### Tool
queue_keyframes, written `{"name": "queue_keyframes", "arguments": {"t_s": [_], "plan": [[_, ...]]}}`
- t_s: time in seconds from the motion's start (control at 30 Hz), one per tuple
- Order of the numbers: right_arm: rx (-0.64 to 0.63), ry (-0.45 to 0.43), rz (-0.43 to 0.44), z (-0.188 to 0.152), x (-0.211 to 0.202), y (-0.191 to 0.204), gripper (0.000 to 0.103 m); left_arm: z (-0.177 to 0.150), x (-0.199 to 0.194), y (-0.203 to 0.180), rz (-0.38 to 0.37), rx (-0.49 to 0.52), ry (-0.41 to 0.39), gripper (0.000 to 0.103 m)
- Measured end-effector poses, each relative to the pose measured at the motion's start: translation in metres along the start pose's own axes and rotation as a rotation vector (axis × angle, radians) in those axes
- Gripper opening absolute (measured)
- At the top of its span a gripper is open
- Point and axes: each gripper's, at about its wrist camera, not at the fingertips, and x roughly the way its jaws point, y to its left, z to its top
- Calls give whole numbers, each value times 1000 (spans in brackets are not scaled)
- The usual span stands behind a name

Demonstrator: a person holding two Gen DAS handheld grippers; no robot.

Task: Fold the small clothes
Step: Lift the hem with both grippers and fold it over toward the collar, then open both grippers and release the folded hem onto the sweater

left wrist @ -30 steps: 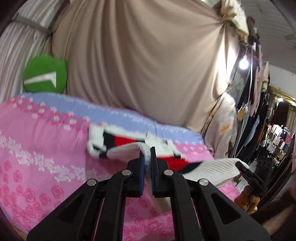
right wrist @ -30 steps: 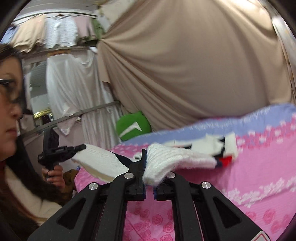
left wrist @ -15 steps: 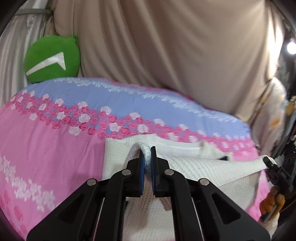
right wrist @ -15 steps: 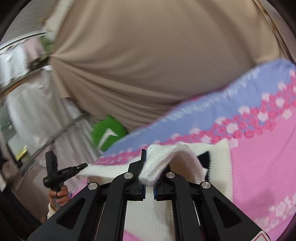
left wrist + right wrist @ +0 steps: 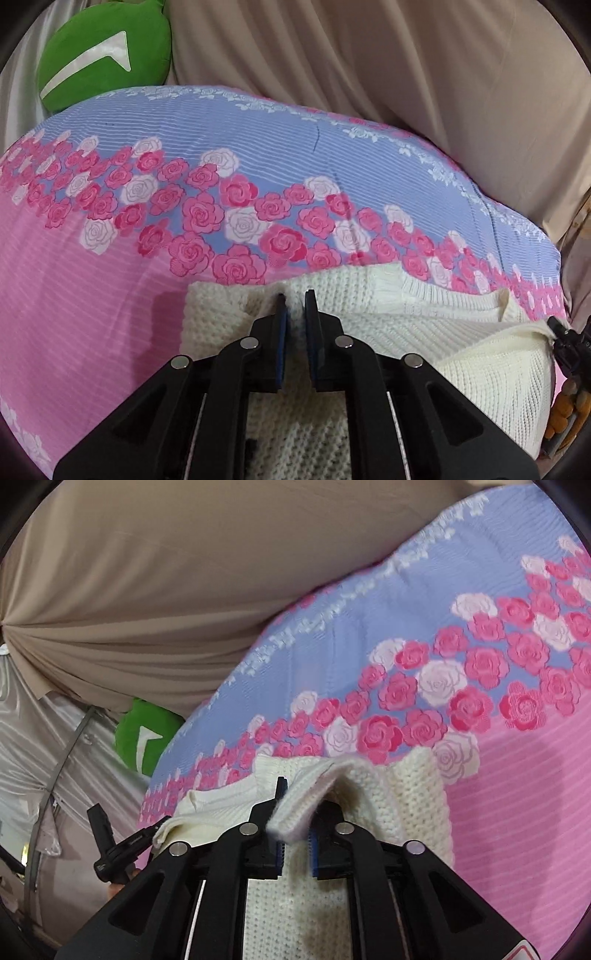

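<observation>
Cream knit sweater [image 5: 424, 325] lies on the bed [image 5: 92, 295], folded edge up against the rose band where pink meets blue. Left gripper [image 5: 294, 299] low over that edge, jaws a narrow gap apart with knit between the pads; grip looks slack, cannot tell if it pinches. Right gripper [image 5: 295, 786] parted a little wider, a thick fold of the sweater [image 5: 413, 794] draped between the fingers. Green cushion [image 5: 103, 48] at the bed's far corner against the beige curtain [image 5: 369, 55].
</observation>
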Motion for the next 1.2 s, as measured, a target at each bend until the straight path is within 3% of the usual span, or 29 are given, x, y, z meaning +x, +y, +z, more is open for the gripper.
{"name": "queue_keyframes", "arguments": {"t_s": [0.03,0.07,0.1,0.13,0.17,0.2,0.27,0.37,0.53,0.63,0.67,0.7,0.73,0.77,0.87,1.0,1.13,1.2], "plan": [[-16,-90,5,-2,-17,5,17,-1,-4,-1,-4,2,-13,12],[-25,-171,1,-4,-33,9,28,-1,-10,-1,-9,-1,-23,13],[-27,-251,-16,-7,-50,13,46,-3,-21,1,-23,-13,-42,25],[-27,-312,-30,-9,-69,17,52,-3,-32,2,-21,-24,-66,35],[-28,-331,-34,-12,-83,21,54,-6,-46,5,-1,-34,-101,63],[-33,-323,-35,-15,-95,23,54,-11,-68,10,26,-40,-157,73],[-50,-278,-68,-33,-114,26,54,-20,-96,14,58,-15,-198,73],[-63,-170,-124,-77,-131,21,54,-44,-119,27,85,4,-124,75],[-93,-26,-148,-141,-141,20,58,-101,-115,45,-35,-51,94,75],[-113,34,-138,-156,-129,24,60,-116,-105,43,-52,-68,136,70],[-116,50,-149,-158,-123,26,60,-116,-102,42,-43,-73,144,62],[-127,61,-169,-159,-119,28,50,-116,-101,42,-25,-72,141,54],[-153,60,-194,-159,-115,33,18,-114,-102,41,-3,-70,135,43],[-169,57,-204,-158,-116,37,13,-113,-106,43,3,-70,136,29],[-160,-27,-165,-149,-150,46,11,-110,-132,52,-11,-69,107,10],[-157,-28,-261,-151,-177,38,4,-120,-149,61,38,-52,119,9],[-125,82,-400,-171,-163,5,0,-138,-131,70,46,-75,172,10],[-100,53,-386,-169,-167,0,1,-136,-138,69,43,-86,147,15]]}}
